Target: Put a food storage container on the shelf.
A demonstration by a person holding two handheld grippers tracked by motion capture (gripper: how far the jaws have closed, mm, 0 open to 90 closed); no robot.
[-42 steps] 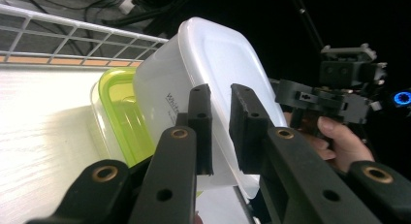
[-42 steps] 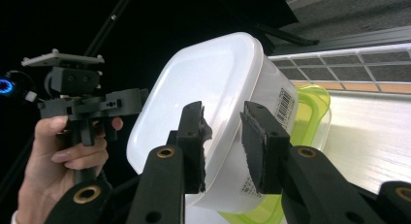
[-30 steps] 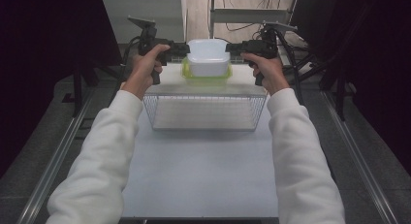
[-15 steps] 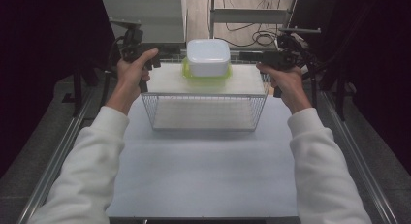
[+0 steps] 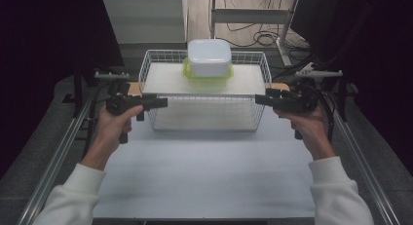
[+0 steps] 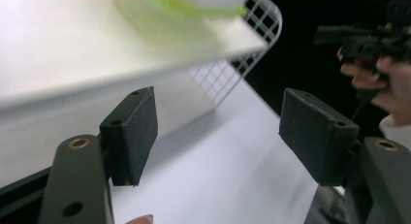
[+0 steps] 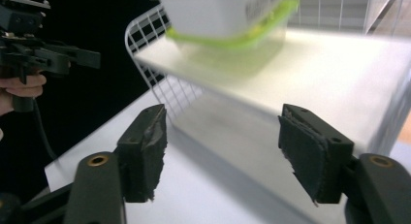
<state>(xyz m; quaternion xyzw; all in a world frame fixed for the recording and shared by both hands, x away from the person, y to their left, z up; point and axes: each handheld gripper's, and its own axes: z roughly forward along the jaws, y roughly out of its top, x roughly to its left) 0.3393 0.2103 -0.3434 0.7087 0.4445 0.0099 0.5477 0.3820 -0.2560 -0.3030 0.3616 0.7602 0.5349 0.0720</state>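
A white lidded container (image 5: 209, 58) with a green rim sits upright on the white-lined wire basket (image 5: 148, 71), toward its far edge.

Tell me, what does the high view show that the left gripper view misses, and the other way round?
High view alone: both white sleeves, the whole white wire basket, and desks and cables beyond the table. Left gripper view alone: a close look at the left claw, its two black padded jaws wide apart and holding nothing. Both: the pale lidded container with the lime-green rim sitting on the white board inside the basket, the white table, and the right claw.
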